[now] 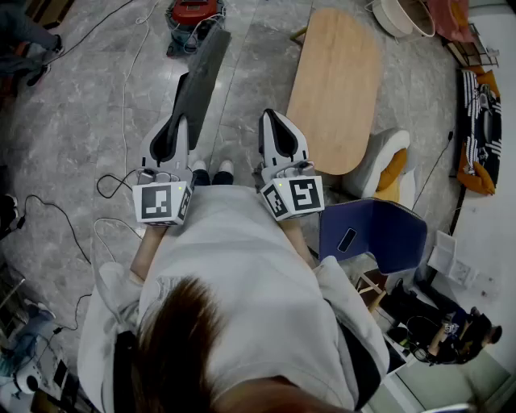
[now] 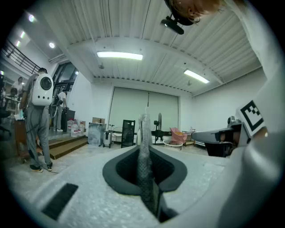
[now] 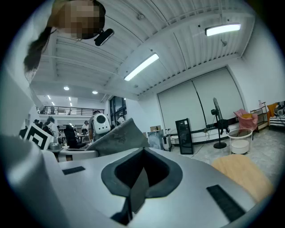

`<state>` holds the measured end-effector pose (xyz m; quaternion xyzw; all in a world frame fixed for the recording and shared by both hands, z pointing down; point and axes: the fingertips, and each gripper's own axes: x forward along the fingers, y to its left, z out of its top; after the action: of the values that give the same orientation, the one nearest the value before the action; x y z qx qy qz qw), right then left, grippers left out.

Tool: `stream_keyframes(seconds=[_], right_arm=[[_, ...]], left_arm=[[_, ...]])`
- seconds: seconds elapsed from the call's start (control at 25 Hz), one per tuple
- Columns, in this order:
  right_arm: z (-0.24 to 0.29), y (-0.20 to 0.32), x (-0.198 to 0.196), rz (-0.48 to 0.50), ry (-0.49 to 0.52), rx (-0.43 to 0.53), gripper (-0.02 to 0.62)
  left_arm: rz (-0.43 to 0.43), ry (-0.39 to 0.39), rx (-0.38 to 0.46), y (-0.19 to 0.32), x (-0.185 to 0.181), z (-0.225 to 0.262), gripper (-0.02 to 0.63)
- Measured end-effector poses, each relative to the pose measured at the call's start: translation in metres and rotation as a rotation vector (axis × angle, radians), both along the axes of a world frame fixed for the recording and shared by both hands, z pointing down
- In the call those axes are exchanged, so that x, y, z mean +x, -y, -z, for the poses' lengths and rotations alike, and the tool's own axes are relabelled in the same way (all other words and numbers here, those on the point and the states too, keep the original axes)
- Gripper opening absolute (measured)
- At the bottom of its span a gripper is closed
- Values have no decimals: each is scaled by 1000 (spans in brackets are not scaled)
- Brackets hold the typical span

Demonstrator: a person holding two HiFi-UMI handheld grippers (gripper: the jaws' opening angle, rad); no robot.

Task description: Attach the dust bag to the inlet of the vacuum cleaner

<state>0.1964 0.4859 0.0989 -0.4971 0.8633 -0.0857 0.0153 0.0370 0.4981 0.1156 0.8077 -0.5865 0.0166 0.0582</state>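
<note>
Grey dust bag [image 1: 201, 81] in left jaws — right closed.

floor [image 1: 81, 121]: grey marbled stone. directly on it: oval wooden table [image 1: 337, 89], right of centre; red vacuum cleaner [image 1: 193, 12] at the far end; thin white cable [image 1: 125, 73] and black cable [image 1: 56, 216], left side; blue chair [image 1: 375, 234] and white seat with orange cushion [image 1: 385, 161], near right; white tub [image 1: 403, 16], far right.
</note>
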Motion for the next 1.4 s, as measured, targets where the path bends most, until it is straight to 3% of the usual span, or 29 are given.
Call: stream_keyframes(seconds=[0.96,1.4], right_arm=[[-10,-4,21,113,-24,31,3],[-21,51,-14,123,-27,-5,2]], left_arm=[[56,10,2,-7,23,-8,35],[39,14,-37,48,-16,-24,35]])
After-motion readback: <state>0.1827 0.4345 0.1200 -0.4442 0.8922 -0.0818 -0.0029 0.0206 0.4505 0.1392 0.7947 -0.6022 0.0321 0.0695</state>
